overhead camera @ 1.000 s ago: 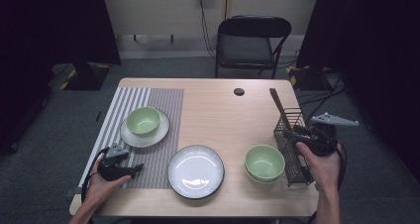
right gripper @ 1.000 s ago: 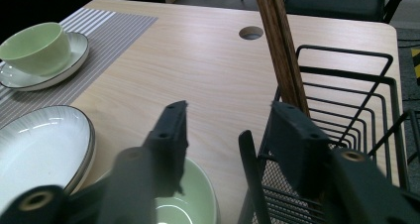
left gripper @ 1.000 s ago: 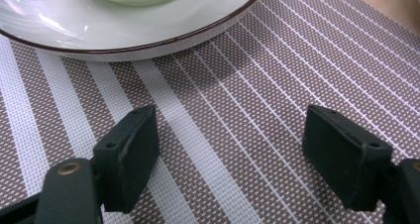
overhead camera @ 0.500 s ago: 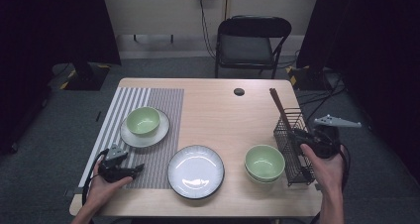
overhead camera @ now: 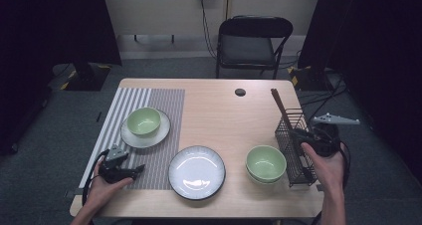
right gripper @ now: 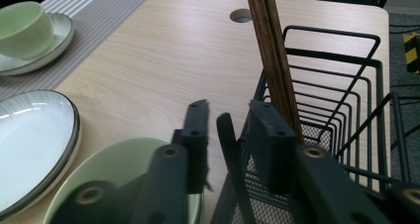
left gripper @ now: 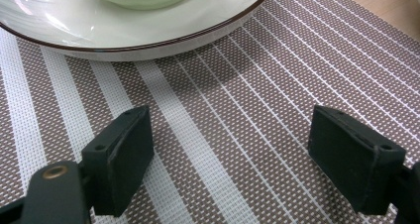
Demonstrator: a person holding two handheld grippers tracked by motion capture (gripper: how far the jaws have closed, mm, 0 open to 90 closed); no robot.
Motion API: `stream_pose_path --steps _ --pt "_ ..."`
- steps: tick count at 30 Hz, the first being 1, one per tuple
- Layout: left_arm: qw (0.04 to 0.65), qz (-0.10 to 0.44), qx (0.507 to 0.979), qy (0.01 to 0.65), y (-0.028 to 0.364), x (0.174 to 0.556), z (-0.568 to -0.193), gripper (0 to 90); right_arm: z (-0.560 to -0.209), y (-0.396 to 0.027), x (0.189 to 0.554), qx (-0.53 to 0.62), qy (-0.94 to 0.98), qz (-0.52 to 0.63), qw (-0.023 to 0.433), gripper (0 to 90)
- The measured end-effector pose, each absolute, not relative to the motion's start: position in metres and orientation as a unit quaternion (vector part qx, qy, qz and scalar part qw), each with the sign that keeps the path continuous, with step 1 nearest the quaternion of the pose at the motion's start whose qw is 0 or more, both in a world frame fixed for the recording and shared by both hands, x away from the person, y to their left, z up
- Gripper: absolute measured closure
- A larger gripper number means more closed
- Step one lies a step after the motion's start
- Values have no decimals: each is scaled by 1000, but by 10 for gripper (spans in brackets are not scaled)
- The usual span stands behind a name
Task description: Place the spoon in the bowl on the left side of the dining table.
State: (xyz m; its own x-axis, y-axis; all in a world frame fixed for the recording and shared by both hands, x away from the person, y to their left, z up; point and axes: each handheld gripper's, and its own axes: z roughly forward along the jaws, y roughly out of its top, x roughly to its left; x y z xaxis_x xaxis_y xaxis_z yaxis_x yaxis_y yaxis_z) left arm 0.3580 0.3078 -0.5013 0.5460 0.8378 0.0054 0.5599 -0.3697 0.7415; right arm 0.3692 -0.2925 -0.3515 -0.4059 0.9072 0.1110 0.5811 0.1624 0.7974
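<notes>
**Table setting: 2 grippers, 2 bowls, 2 plates, 1 wire basket**

R gripper [overhead camera: 302,138] jaws, just closing, are straddling the basket [overhead camera: 294,150] rim; contact unclear. Chopsticks [overhead camera: 279,105] are standing inside. Bowl [overhead camera: 265,163] is sitting just left of basket. L gripper [overhead camera: 130,171] is resting wide open, empty, on the placemat [overhead camera: 159,105], far left of basket.

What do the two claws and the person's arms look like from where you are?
Both claws are black. The left claw has flat rectangular pads with brass-coloured screws, a grey three-cornered plate on top and a black cable looping beside it. The right claw carries a grey plate too, plus a cable. Forearms are bare, no sleeves visible.
</notes>
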Motion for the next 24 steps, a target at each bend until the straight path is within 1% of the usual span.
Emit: stream_pose_path --steps 4,5,10,12,13,24 --pt "355 196 805 434 308 358 -501 172 -352 -293 369 504 734 406 204 737" --pt "354 196 805 433 308 358 -501 172 -352 -292 369 502 736 405 206 756" --pt "355 195 806 432 308 358 -501 173 -353 -287 371 492 747 395 210 784" --pt "355 195 806 432 308 358 -501 173 -353 -287 371 492 747 392 214 829" --pt "355 195 806 432 308 358 -501 173 -353 -288 371 494 746 393 213 836" --pt "355 194 807 431 309 358 -501 173 -353 -291 368 487 750 397 209 867"
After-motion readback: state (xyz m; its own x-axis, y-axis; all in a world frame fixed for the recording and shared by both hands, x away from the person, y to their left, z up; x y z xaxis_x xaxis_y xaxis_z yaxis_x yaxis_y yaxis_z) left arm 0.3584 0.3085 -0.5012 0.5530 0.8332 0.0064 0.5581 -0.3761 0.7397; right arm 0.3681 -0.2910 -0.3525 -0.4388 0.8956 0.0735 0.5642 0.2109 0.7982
